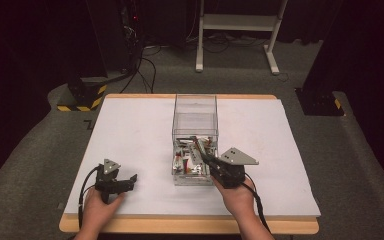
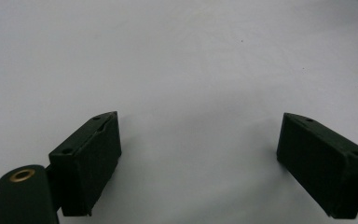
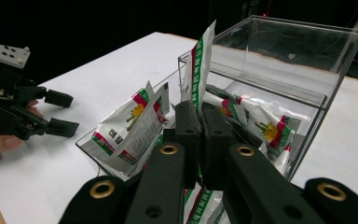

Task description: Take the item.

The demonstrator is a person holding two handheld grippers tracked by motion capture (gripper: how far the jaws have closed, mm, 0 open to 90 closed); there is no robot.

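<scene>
A white sachet (image 3: 200, 60) with a green and red stripe was pinched upright between the pressed-together jaws of the right gripper (image 3: 200, 119), just above the near end of the clear box (image 1: 195, 107), apparently so that it could be drawn out from the other sachets (image 3: 130, 128) heaped there. The far half of the box was seen bare. The left gripper (image 2: 198, 140) was rested on the white tabletop (image 1: 130, 130), its jaws spread on nothing, well apart from the box, where wide open room was left on both sides.
</scene>
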